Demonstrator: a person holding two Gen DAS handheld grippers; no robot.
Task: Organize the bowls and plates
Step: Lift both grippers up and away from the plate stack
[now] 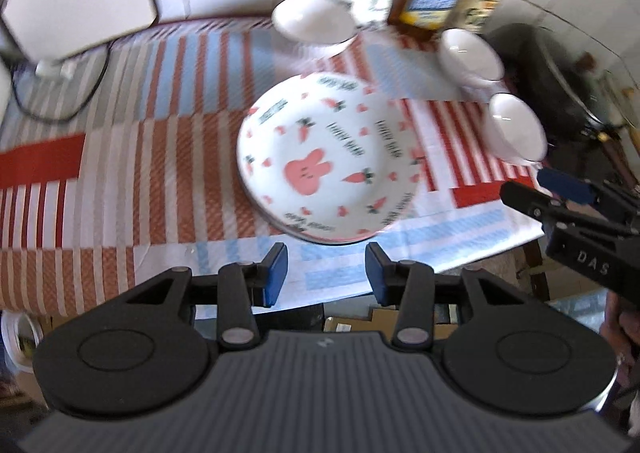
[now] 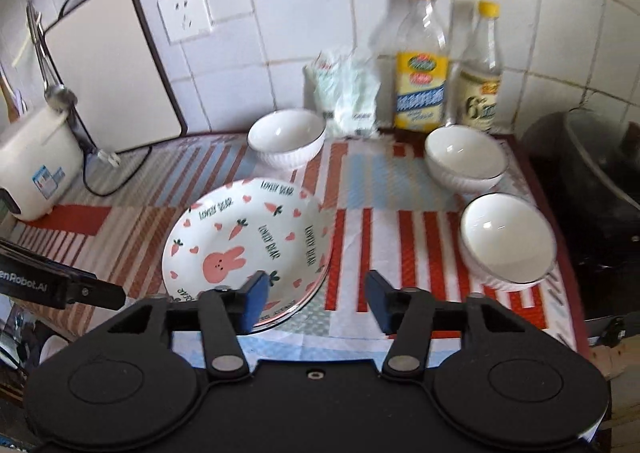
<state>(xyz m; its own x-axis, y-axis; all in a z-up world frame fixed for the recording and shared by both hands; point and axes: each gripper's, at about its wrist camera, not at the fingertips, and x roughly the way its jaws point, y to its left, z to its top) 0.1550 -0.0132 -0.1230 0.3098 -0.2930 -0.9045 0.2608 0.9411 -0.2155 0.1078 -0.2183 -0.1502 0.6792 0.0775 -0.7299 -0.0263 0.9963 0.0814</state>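
Note:
A stack of white plates (image 1: 320, 157) (image 2: 248, 245) printed with a pink rabbit and carrots lies on the striped tablecloth (image 1: 120, 173) (image 2: 360, 253). Three white bowls stand apart: one at the back (image 1: 312, 19) (image 2: 286, 137), one at the back right (image 1: 470, 53) (image 2: 464, 157), one at the near right (image 1: 516, 129) (image 2: 506, 241). My left gripper (image 1: 326, 253) hovers above the near rim of the plates, open and holding nothing. My right gripper (image 2: 316, 285) hangs open over the cloth just right of the plates, also holding nothing.
Two bottles (image 2: 420, 65) and a plastic bag (image 2: 348, 89) stand against the tiled wall. At the back left are a leaning white board (image 2: 108, 69) and a white appliance (image 2: 36, 165) with a cable. A dark pot (image 2: 592, 181) sits beyond the table's right edge.

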